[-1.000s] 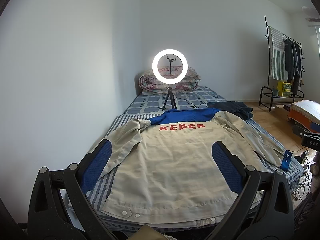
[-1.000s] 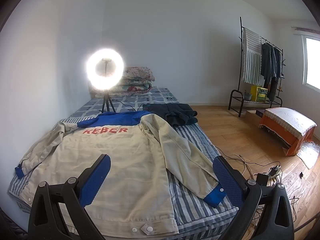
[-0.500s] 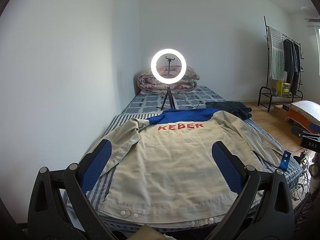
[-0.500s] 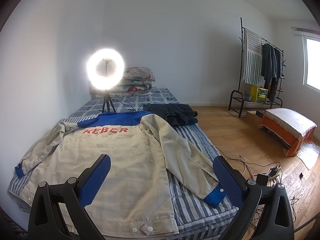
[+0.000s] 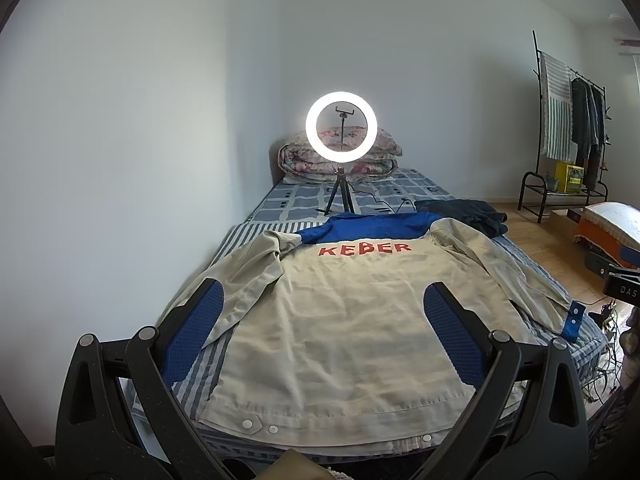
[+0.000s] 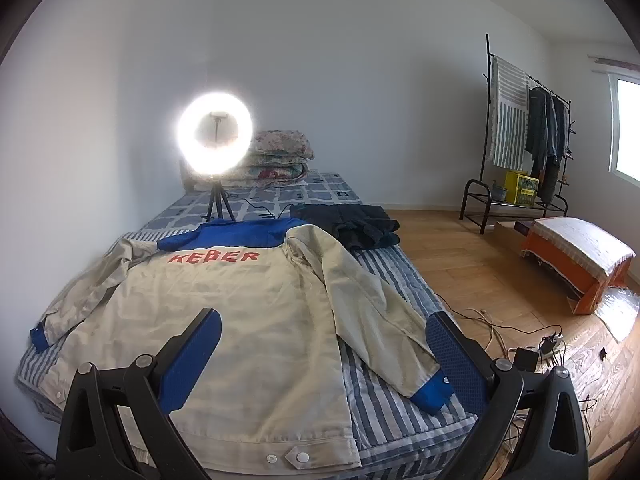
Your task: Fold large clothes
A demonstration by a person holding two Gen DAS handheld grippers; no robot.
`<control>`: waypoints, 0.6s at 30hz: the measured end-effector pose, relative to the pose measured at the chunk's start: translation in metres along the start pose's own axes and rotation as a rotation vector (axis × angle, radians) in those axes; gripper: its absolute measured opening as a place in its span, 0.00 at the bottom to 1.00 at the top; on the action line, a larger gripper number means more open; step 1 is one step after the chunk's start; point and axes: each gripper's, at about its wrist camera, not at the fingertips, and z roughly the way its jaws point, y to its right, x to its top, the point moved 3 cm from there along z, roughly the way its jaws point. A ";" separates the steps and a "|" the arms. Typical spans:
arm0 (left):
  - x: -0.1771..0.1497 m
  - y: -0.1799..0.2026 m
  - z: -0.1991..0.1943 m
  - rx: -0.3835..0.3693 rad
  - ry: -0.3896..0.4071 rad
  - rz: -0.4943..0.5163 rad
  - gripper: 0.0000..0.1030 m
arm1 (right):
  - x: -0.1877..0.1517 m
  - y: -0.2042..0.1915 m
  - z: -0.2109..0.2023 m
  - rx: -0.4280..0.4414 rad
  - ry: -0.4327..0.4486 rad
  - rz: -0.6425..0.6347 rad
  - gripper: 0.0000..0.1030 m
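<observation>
Left wrist view: a beige jacket (image 5: 344,320) is seen spread back-side up on a striped bed (image 5: 208,360), with a blue collar band at the far end and red lettering reading "KEBER" below it. Its left sleeve is laid along the wall side, its right sleeve toward the bed's outer edge, each ending in a blue cuff. Snap buttons are visible along the near hem. The left gripper (image 5: 324,332) is held above the hem with its blue-padded fingers spread wide, nothing between them. The right gripper (image 6: 324,344) is likewise spread and unloaded over the jacket's right side. A lit ring light (image 5: 341,127) is placed beyond the collar.
</observation>
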 end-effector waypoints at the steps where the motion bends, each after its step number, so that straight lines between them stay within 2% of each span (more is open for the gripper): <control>1: -0.001 0.000 0.001 0.001 -0.002 -0.001 0.99 | 0.000 -0.002 0.002 0.005 -0.006 0.000 1.00; 11: -0.003 -0.018 0.020 0.008 -0.029 -0.013 0.99 | 0.009 -0.026 0.011 0.021 -0.001 -0.047 1.00; 14: -0.003 -0.027 0.027 -0.020 -0.050 -0.016 0.99 | 0.016 -0.037 0.017 0.030 0.004 -0.066 1.00; 18: -0.001 -0.050 0.035 0.007 -0.065 -0.016 0.99 | 0.029 -0.065 0.032 0.100 -0.005 -0.111 1.00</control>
